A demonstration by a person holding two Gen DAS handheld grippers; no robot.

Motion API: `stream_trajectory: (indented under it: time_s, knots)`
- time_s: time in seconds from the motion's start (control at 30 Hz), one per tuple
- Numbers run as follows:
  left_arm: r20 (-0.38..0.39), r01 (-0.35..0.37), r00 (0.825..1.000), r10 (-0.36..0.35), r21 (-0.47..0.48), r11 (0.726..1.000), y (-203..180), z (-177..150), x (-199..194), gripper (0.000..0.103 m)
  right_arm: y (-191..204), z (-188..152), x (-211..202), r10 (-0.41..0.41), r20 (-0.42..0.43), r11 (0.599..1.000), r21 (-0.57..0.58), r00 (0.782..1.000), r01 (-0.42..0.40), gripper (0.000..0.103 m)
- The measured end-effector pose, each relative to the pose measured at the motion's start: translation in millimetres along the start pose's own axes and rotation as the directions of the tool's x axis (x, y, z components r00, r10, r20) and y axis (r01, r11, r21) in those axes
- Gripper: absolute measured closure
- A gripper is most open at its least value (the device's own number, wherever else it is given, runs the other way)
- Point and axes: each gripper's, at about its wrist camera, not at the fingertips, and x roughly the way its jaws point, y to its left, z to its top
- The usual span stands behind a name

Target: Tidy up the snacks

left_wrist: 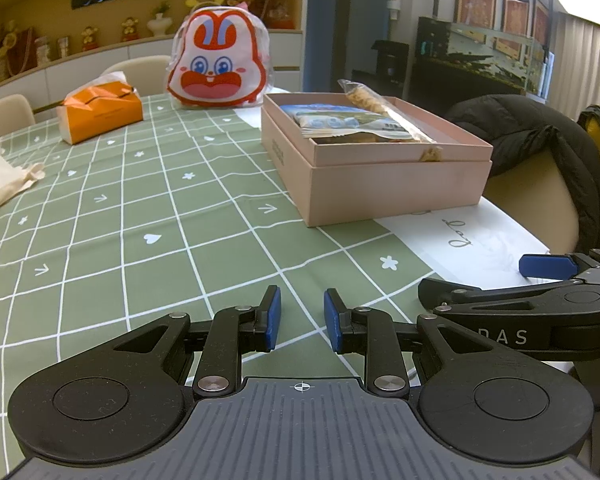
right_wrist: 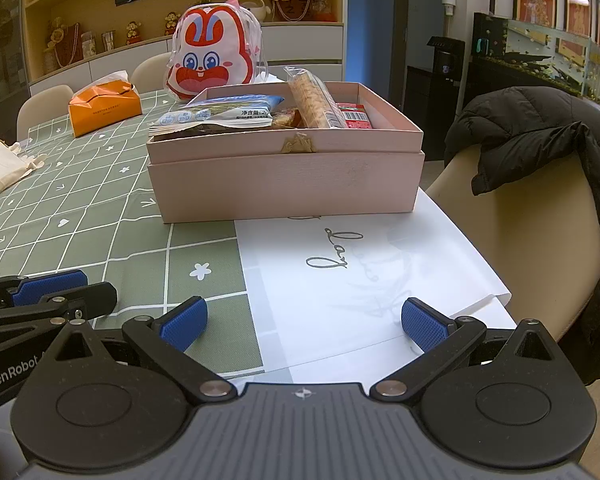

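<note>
One pink box (right_wrist: 286, 178) stands on the surface (right_wrist: 80, 216), on the right side. Inside it, the right wrist view shows at least four snack packets: one pale blue bag (right_wrist: 224, 114), one long clear pack of biscuits (right_wrist: 314, 100), one red pack (right_wrist: 354, 116) and one small brown piece (right_wrist: 288, 119) between them; anything beneath is hidden. Far across the surface there is one rabbit-face bag (right_wrist: 216, 54) and one orange tissue pack (right_wrist: 104, 106). One cream cloth bag (left_wrist: 0, 178) lies at the left edge, one white sheet (right_wrist: 340, 280) at the near right. Two claws are in view: the left claw (left_wrist: 302, 318) and the right claw (right_wrist: 304, 324). One dark jacket (right_wrist: 540, 136) hangs over one chair (right_wrist: 532, 240) at the right.
</note>
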Motion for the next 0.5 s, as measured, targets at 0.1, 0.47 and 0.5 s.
stream_trajectory:
  time_s: [0.1, 0.47, 0.5]
  knots:
    - [0.0, 0.001, 1.0, -0.001, -0.001, 1.0, 0.5, 0.0, 0.1, 0.076, 0.0, 0.0, 0.0, 0.0, 0.0, 1.0, 0.0, 1.0, 0.0, 0.0]
    - [0.001, 0.02, 1.0, -0.02, -0.016, 1.0, 3.3, 0.2, -0.1, 0.076, 0.0, 0.1, 0.0, 0.0, 0.0, 1.0, 0.0, 1.0, 0.0, 0.0]
    - [0.002, 0.019, 1.0, -0.019, -0.016, 1.0, 3.7, 0.4, -0.1, 0.076, 0.0, 0.3, 0.0, 0.0, 0.0, 1.0, 0.0, 1.0, 0.0, 0.0]
